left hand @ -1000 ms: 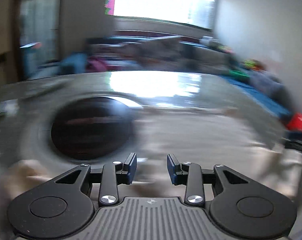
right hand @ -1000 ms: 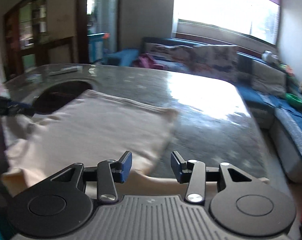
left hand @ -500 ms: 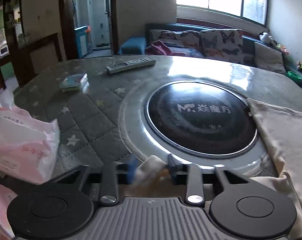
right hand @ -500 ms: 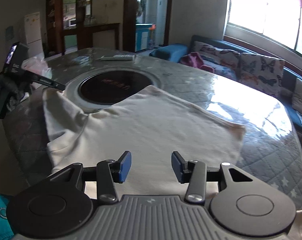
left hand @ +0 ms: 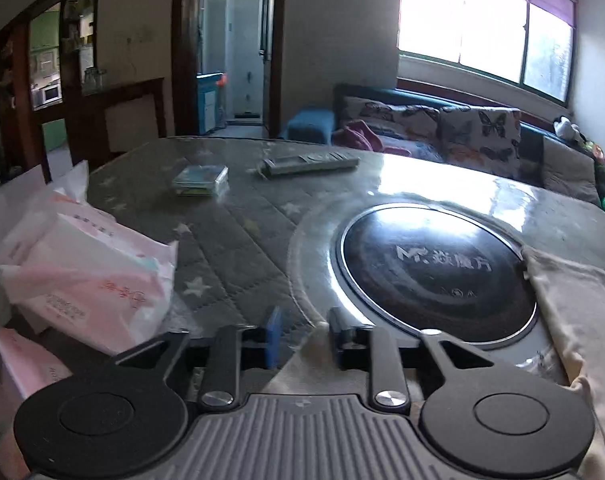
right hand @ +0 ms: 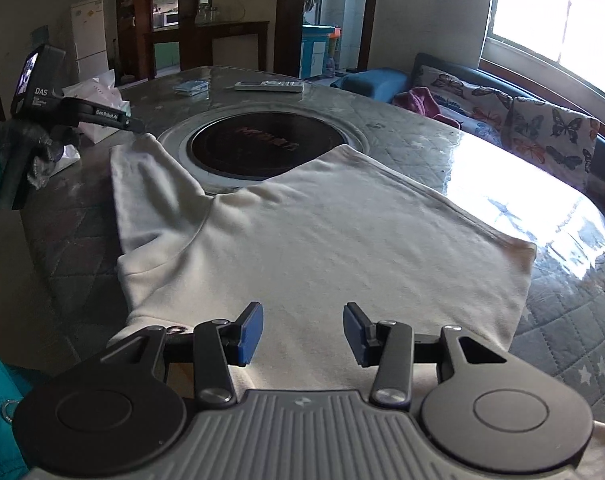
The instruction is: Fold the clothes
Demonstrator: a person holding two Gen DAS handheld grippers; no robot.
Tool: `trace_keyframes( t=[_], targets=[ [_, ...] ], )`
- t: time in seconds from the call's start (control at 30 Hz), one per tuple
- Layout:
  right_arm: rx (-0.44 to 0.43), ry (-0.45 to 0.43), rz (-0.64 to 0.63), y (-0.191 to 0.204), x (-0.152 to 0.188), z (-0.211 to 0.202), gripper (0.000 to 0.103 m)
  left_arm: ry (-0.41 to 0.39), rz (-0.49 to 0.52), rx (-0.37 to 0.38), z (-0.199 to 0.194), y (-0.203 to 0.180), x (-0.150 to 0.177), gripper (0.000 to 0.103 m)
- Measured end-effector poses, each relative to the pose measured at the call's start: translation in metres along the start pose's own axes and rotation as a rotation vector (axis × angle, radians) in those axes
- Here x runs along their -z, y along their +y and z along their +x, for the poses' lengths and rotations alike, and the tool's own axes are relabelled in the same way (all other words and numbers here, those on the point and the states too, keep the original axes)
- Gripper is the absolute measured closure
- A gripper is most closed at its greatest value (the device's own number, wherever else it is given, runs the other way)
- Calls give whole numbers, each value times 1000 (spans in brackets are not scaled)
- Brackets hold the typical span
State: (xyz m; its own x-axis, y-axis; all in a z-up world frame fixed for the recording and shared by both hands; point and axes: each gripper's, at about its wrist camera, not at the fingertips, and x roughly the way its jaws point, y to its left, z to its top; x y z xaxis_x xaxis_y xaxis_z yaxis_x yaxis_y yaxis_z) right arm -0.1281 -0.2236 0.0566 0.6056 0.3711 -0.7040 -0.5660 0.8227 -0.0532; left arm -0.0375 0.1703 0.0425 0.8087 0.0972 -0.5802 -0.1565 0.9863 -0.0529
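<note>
**Open tabletop right of the cooktop**

The cooktop is flush and bare, so it blocks nothing. Right of it, the table is clear. Left of it, bags crowd the edge. Behind it lie a remote and a card box.

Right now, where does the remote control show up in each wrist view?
Left wrist view: the remote control lies on the far side of the table, above centre, right of a small card box.
Right wrist view: it lies far across the table, upper centre.
Shared landmark: the round black cooktop, nearer than the remote in both.
</note>
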Motion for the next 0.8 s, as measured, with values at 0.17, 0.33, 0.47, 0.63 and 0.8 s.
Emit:
trace_keyframes(
  t=[0.17,0.33,0.47,0.63,0.8],
  targets=[
    [-27,-3,-13,6,-2,-1,58,43,-1,19,-5,3,8,61],
    [-77,-8,-81,24,-15,6,58,82,61,-41,5,-1,24,83],
    [-125,-20,-124,44,-30,21,59,53,107,-39,1,-8,30,98],
    [-160,-24,-191,75,-41,44,60,9,86,-56,-6,-3,25,99],
    [-177,5,-277,100,-33,59,63,-24,80,-71,-9,1,15,99]
  ],
)
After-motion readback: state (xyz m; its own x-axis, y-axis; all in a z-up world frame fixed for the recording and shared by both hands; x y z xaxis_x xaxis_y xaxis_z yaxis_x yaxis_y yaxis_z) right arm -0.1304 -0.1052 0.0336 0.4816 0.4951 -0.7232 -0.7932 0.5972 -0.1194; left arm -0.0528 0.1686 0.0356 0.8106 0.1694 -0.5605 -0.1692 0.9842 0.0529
